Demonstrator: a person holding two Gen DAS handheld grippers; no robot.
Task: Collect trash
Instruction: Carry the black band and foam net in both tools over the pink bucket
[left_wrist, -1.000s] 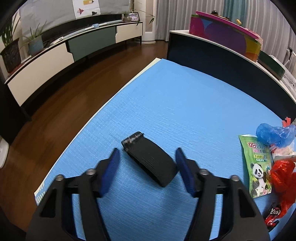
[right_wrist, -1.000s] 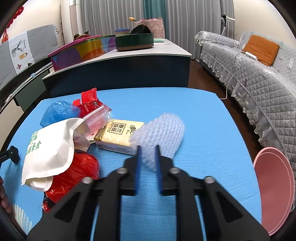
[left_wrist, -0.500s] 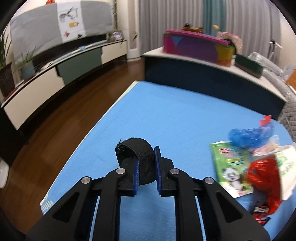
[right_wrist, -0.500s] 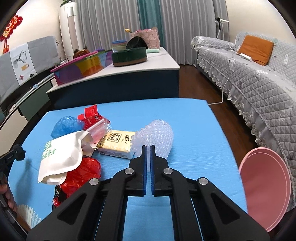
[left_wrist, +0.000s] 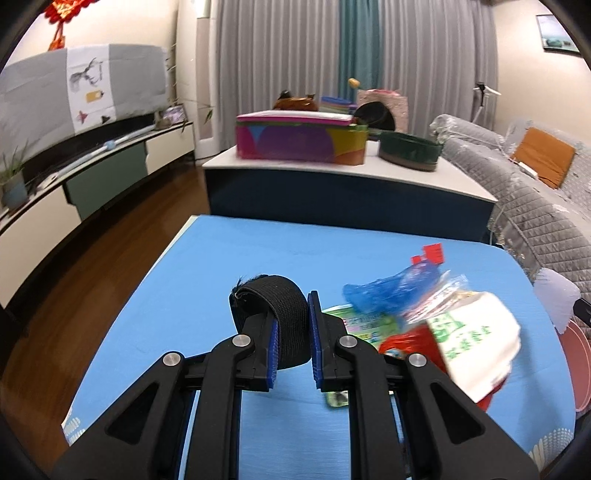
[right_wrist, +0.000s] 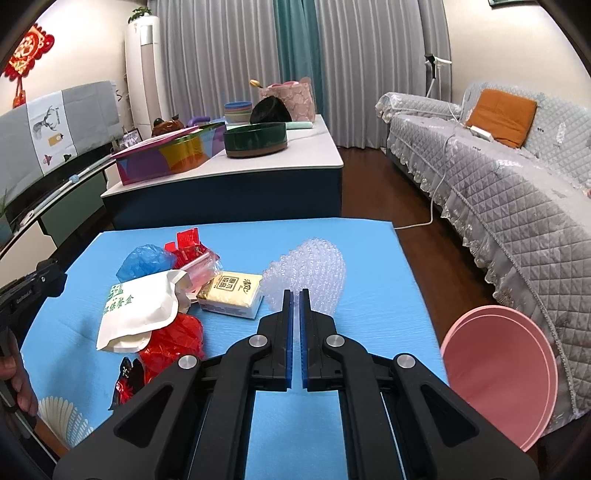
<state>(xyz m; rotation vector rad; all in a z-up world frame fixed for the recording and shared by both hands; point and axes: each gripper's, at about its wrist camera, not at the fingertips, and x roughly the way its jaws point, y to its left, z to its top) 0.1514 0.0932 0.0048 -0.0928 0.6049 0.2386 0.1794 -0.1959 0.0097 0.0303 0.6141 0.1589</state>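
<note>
My left gripper (left_wrist: 292, 325) is shut on a black elastic band (left_wrist: 284, 306) and holds it above the blue mat (left_wrist: 229, 258). My right gripper (right_wrist: 296, 295) is shut on a clear bubble wrap piece (right_wrist: 310, 266), lifted over the mat (right_wrist: 369, 240). A trash pile lies on the mat: a white paper bag (right_wrist: 138, 306), red plastic (right_wrist: 171, 339), a blue plastic bag (right_wrist: 146, 260), a tissue pack (right_wrist: 231, 290), red wrappers (right_wrist: 188, 243). In the left wrist view the pile sits right of the band: white bag (left_wrist: 476, 332), blue bag (left_wrist: 395, 288), green panda packet (left_wrist: 358, 321).
A pink round bin (right_wrist: 498, 373) stands off the mat's right edge by the grey sofa (right_wrist: 498, 177). A dark blue counter (right_wrist: 229, 184) with a coloured box and green bowl stands behind the mat. Wooden floor (left_wrist: 92, 258) lies to the left.
My left gripper closed on the black band and lifted it, swinging right toward the pile. My right gripper closed fully on the bubble wrap and raised it.
</note>
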